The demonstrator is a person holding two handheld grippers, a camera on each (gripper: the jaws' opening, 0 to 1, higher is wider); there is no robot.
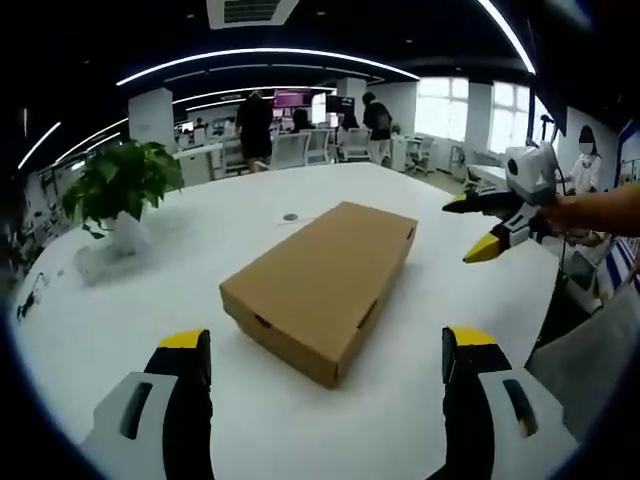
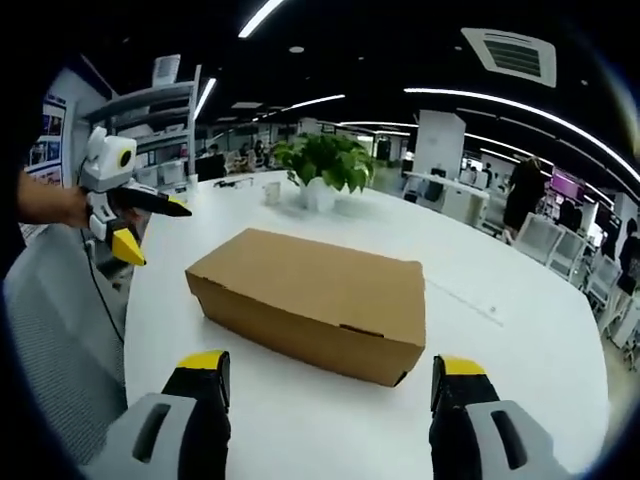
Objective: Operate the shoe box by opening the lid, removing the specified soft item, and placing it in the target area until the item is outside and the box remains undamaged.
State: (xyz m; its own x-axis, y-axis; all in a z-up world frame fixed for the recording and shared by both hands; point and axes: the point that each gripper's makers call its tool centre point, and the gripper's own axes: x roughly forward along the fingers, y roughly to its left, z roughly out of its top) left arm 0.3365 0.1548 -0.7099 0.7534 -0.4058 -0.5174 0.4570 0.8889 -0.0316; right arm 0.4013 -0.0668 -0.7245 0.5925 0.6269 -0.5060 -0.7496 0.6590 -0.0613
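shoe box (image 1: pixel 322 285) on table (image 1: pixel 120 320), potted plant (image 1: pixel 118 190) behind it

I can't see inside the box (image 1: pixel 320 288); its lid is down and hides any contents. A small dark spot (image 1: pixel 290 216) beyond it is too small to identify. My grippers' bodies run off both views' bottom edges.

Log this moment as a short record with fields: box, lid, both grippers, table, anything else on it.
box: brown cardboard shoe box lying flat on the white table
lid: closed
left gripper: open, empty, clear of the box
right gripper: open, empty, clear of the box
soft item: not visible, box shut
other things: potted plant on the table beyond the box
background: office desks, people standing
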